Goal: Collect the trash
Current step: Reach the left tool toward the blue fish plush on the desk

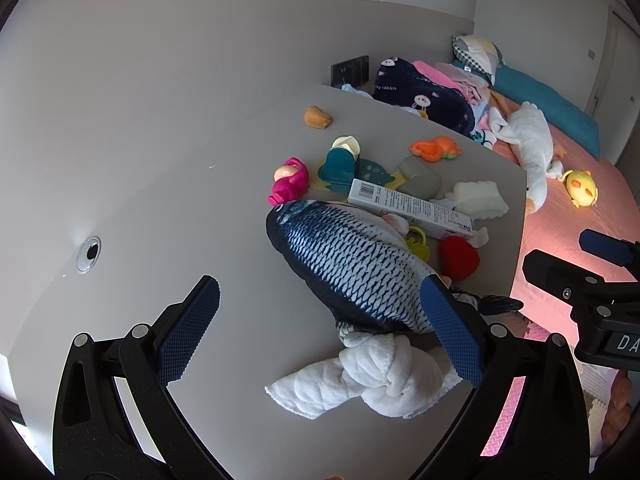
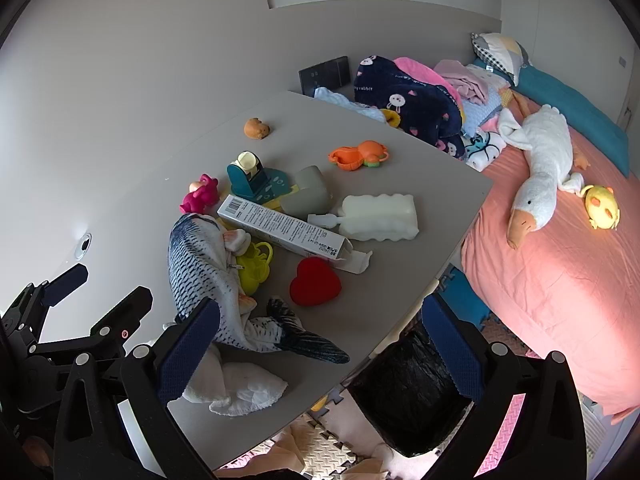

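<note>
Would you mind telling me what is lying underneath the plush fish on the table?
Under the blue-scaled plush fish, a knotted white cloth sticks out beneath its tail end, and a yellow plastic toy pokes out beside its belly. Anything further beneath is covered.

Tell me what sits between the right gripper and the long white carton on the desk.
The red heart and the plush fish with its tail lie on the desk between the open right gripper and the long white carton.
</note>
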`<act>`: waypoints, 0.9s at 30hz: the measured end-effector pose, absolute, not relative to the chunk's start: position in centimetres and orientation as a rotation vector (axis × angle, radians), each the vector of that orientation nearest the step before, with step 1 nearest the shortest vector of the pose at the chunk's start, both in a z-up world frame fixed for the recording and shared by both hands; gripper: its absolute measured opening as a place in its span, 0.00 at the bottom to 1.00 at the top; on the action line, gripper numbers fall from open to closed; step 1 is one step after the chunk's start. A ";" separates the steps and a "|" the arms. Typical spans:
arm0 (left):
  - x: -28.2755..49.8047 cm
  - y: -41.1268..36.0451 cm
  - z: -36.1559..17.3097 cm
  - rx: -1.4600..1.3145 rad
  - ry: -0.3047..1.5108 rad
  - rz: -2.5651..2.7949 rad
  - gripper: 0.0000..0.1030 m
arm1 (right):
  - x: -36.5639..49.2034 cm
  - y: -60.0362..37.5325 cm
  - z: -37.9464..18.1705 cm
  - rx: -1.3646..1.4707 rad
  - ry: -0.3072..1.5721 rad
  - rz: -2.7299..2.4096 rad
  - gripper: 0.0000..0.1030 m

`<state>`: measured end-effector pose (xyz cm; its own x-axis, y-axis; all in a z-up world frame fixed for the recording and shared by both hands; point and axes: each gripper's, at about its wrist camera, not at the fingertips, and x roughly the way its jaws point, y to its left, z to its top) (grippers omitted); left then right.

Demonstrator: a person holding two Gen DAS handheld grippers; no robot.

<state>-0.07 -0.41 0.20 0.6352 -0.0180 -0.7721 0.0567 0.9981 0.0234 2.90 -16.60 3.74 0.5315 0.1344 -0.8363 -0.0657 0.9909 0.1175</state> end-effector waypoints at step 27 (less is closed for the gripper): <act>0.0 -0.2 0.0 0.029 0.888 -0.051 0.94 | 3.1 -16.4 3.7 0.076 1.005 0.125 0.98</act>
<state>0.05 -0.22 0.03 0.6298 -0.0323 -0.7761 0.0564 0.9984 0.0042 3.07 -16.39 3.70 0.5301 0.1392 -0.8364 -0.0694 0.9903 0.1208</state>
